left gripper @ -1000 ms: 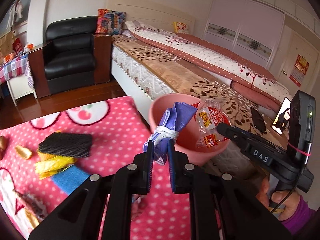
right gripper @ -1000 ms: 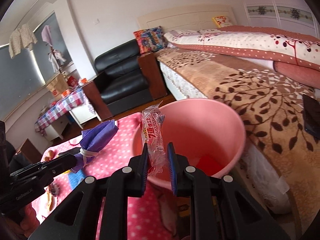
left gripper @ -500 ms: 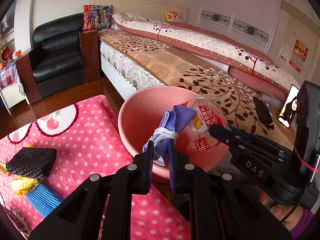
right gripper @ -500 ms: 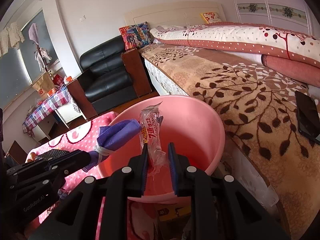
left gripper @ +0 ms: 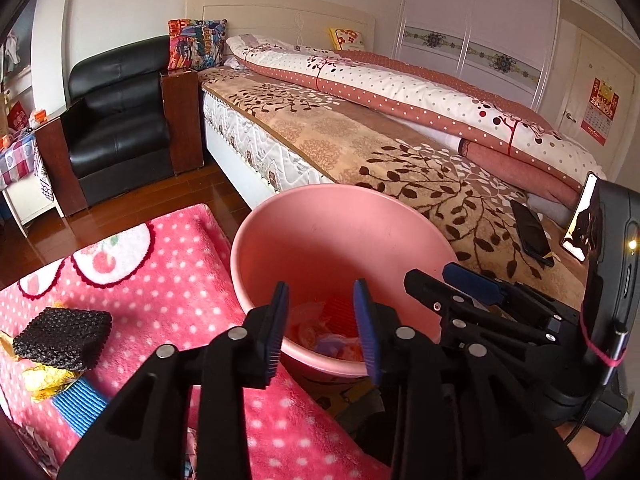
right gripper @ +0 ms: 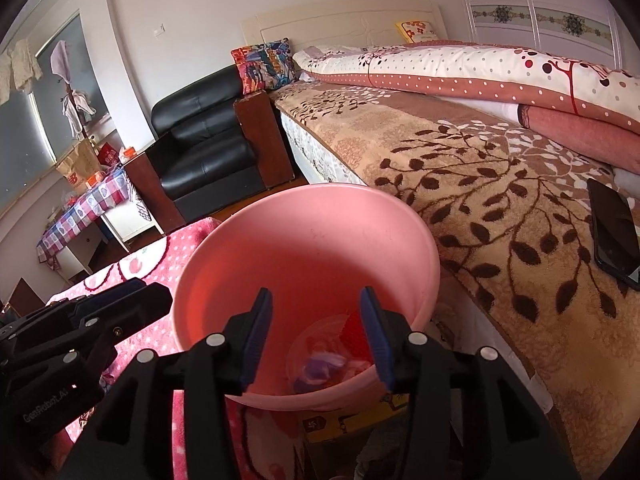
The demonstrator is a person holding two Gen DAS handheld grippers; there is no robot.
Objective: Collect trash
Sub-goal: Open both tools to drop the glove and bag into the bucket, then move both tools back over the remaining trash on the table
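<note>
Both bits of trash are out of the jaws since half a second back: the purple tied cloth [right gripper: 320,364] and the clear snack wrapper [right gripper: 316,340] now sit at the bottom of the pink bucket [left gripper: 336,240], next to something red. Left gripper [left gripper: 322,320] has just been opening and hangs over the near rim with nothing between its blue pads. Same deal for the right gripper [right gripper: 316,330], jaws just spread apart, empty, pointed down into the bucket. On the pink polka-dot blanket [left gripper: 168,292] to the left there's a black sponge block [left gripper: 62,338] on top of a yellow wrapper [left gripper: 46,378], next to a blue knitted piece [left gripper: 78,402]. Bucket sits between blanket and bed [left gripper: 360,140].
</note>
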